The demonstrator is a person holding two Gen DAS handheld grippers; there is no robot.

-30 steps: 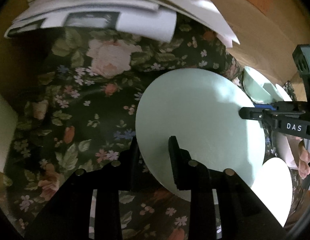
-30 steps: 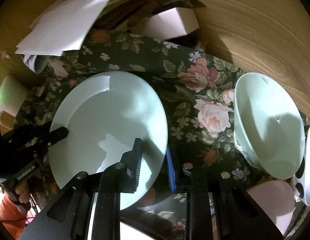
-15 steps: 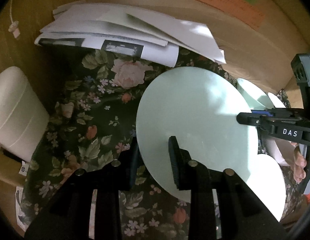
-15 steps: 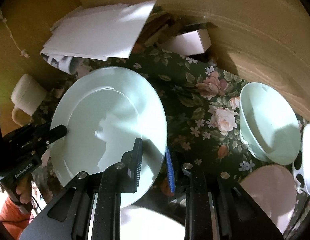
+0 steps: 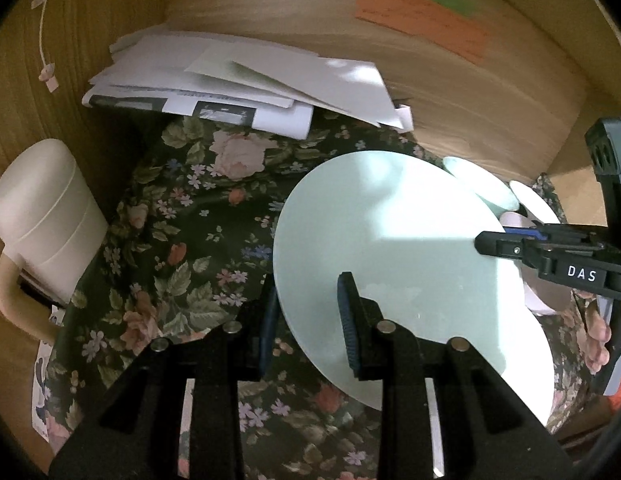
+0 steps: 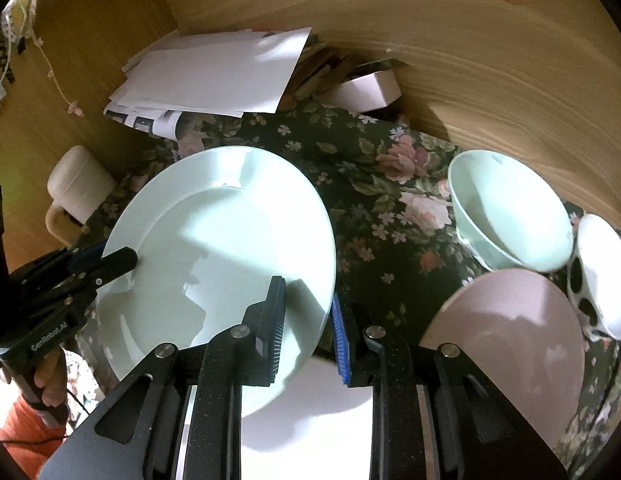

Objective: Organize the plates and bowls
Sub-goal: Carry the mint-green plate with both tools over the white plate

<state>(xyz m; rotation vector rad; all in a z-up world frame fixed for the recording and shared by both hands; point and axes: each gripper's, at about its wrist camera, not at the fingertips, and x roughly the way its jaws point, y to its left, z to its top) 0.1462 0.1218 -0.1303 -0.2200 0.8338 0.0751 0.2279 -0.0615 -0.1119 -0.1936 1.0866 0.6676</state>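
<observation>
Black jaws of the left gripper [image 5: 306, 320] are clamped on the near-left rim of the pale green plate [image 6: 222, 248]; the right gripper [image 6: 306, 328] is likewise clenched on its opposite rim. Plate sits tilted above the floral cloth [image 6: 374, 200], seemingly clear of it, though contact is hard to judge. A white plate [image 6: 310, 408] lies beneath. Toward the cloth's right edge stand a green bowl [image 6: 510, 216], pink bowl [image 6: 510, 336] and spotted cup [image 6: 602, 280]. Papers [image 5: 246, 84] occupy the far-left corner; a cream mug [image 5: 42, 220] stands at the left edge.

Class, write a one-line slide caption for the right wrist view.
Both tongs, right and left, grip a pale green plate by opposite rims above a floral cloth, bowls beside.
</observation>
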